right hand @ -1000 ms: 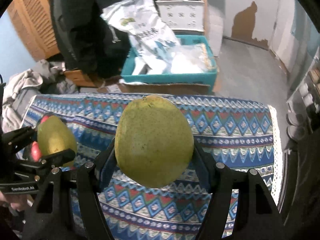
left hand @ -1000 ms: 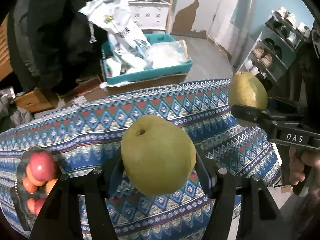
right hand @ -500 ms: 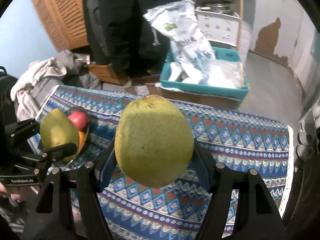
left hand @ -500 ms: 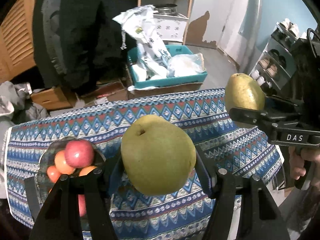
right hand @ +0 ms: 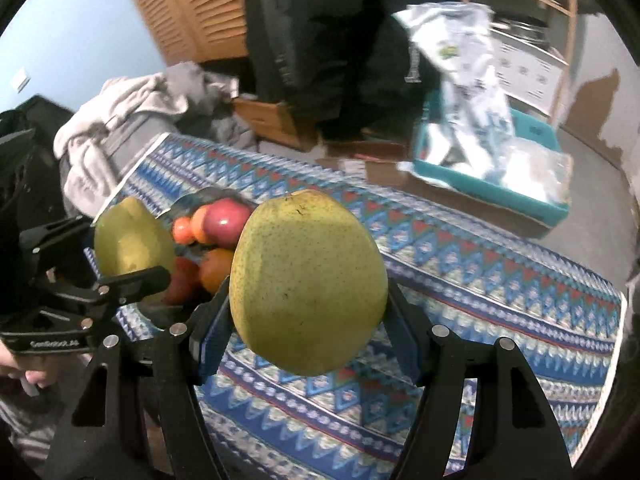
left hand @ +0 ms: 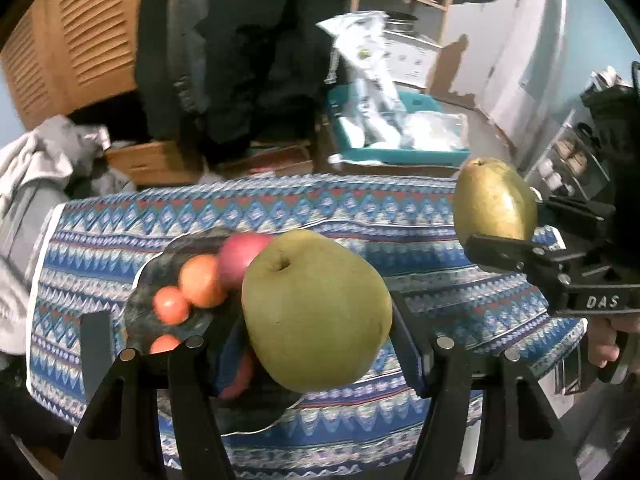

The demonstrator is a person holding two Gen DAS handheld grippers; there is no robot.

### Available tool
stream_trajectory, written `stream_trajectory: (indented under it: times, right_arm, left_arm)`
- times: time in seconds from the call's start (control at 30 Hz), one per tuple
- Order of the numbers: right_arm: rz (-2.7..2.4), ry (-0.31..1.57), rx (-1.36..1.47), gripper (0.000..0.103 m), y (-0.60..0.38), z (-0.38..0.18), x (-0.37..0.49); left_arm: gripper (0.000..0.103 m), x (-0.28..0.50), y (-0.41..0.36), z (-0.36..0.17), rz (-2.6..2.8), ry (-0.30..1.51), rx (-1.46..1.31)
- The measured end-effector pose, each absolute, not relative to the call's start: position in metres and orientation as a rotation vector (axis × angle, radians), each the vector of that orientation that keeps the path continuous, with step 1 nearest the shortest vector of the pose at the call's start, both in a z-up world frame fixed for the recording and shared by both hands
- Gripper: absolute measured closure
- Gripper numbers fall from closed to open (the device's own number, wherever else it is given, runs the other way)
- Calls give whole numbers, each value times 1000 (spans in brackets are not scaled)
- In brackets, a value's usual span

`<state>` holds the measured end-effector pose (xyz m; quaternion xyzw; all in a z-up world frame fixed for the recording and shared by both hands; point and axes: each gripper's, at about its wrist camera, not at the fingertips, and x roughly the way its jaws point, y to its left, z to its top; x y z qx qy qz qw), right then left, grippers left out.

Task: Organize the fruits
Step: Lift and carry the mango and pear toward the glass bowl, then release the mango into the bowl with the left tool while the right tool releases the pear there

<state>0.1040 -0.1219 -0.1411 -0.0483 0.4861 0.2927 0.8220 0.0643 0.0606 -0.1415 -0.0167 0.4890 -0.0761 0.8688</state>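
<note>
My left gripper [left hand: 316, 320] is shut on a green pear [left hand: 316, 312] and holds it above the near right part of a dark fruit bowl [left hand: 144, 280]. The bowl holds a red apple [left hand: 240, 252] and several small oranges [left hand: 200, 280]. My right gripper [right hand: 308, 312] is shut on a second green pear [right hand: 308, 280], held above the patterned cloth, right of the bowl [right hand: 188, 200]. In the right wrist view the left gripper [right hand: 132, 248] with its pear [right hand: 128, 236] is at the left, over the bowl. The right gripper [left hand: 496, 216] and its pear [left hand: 494, 200] show at the right in the left wrist view.
A blue patterned tablecloth [left hand: 360, 216] covers the table. Behind it on the floor stand a teal crate [left hand: 400, 152] with plastic bags, a cardboard box, a wooden shelf, dark hanging clothes and a grey cloth pile [right hand: 132, 108] at the left.
Both grippers have swung left with their pears. The fruit bowl has come closer to the middle of both views, and the left pear now hangs over it.
</note>
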Motion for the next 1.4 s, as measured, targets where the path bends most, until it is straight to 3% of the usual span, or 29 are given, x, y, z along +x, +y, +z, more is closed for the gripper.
stream_trajectory:
  times: [0.7,1.4]
  right_arm:
    - [767,1121,-201,34,10,-173,110]
    - [807,1233,-260,34,71,-227,119]
  left_arm:
    - [37,64,178,-180,26,1067,-137]
    - [36,89,205,-242,33,1239,-202]
